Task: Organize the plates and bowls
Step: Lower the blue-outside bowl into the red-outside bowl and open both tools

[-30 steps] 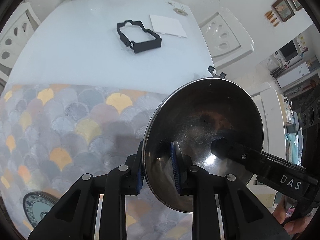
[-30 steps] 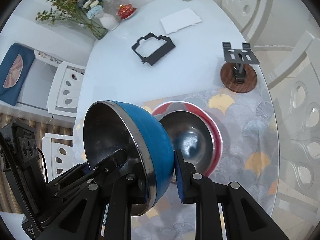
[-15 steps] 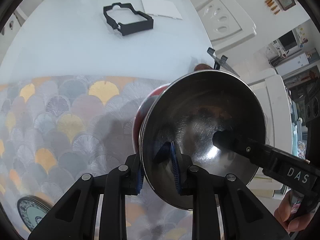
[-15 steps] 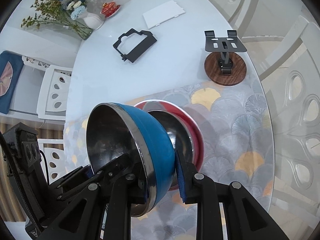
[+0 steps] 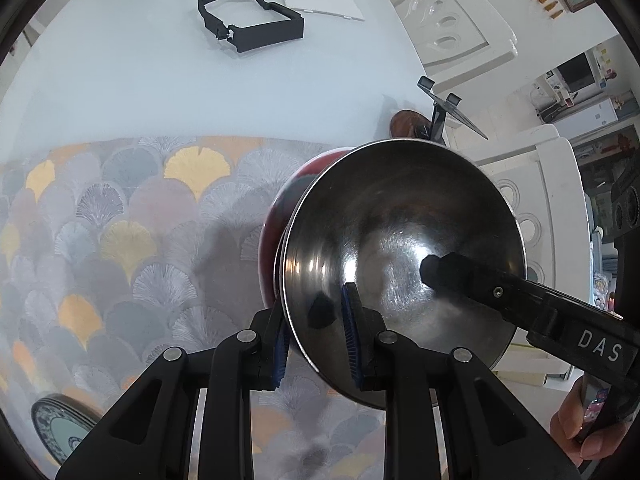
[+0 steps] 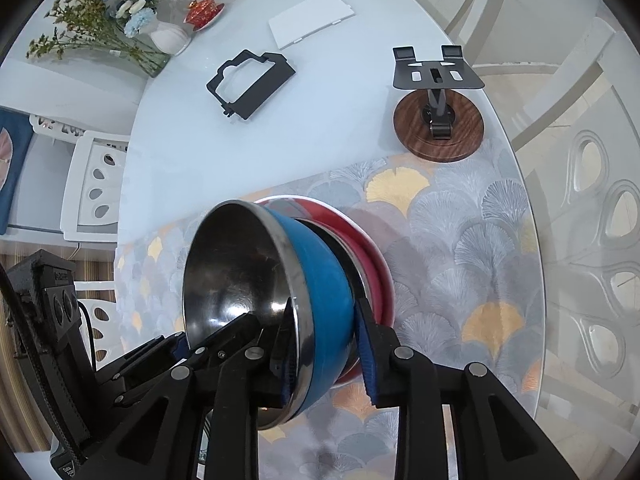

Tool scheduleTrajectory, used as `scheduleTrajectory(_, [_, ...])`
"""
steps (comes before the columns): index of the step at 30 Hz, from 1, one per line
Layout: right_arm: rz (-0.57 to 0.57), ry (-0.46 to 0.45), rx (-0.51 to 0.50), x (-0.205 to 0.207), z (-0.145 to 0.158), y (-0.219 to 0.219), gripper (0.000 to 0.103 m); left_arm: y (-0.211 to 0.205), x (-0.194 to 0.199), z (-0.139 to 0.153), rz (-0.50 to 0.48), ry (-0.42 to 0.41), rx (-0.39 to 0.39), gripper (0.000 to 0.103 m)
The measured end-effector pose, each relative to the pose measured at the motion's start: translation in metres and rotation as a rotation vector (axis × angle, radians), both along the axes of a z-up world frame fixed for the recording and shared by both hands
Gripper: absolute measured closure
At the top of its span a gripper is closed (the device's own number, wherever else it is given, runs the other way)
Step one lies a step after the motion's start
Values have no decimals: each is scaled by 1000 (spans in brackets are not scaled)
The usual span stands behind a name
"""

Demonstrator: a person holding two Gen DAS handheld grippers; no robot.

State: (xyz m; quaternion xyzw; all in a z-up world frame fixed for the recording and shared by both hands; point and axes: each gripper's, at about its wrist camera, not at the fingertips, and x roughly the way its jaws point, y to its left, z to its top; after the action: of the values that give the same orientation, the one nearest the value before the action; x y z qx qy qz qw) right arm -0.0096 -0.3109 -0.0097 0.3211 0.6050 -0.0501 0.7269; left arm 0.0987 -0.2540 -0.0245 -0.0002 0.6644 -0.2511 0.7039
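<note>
A steel bowl with a blue outside [image 6: 320, 280] hangs tilted, its lower side tucked into a red bowl [image 6: 372, 256] that sits on the placemat. My left gripper [image 5: 316, 340] is shut on the blue bowl's rim, one pad inside the shiny hollow [image 5: 400, 220] and one outside. In the left wrist view the red bowl [image 5: 272, 240] peeks out behind the blue bowl. My right gripper [image 6: 326, 360] straddles the opposite rim. Its jaws are opening, with the bowl's wall between them and the outer pad just off the blue side.
The scallop-patterned placemat [image 6: 460, 240] covers the near part of a white round table. A phone stand on a wooden disc [image 6: 438, 124], a black frame [image 6: 250, 80], a white card [image 6: 310, 20] and a vase of flowers [image 6: 120, 32] stand beyond. A patterned plate [image 5: 60, 428] lies at the near left.
Both grippers have sunk with the blue bowl, which now lies against the inside of the red bowl. The right gripper's pads have spread a little.
</note>
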Motion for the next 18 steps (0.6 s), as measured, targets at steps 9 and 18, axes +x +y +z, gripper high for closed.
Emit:
scheduleTrajectory(9, [-12, 7, 6, -1, -4, -5, 74, 3, 3, -2, 4, -10, 22, 81])
scheduleTrajectory(18, [-24, -19, 12, -4, 5, -9, 74, -1, 0, 3, -47, -51, 49, 79])
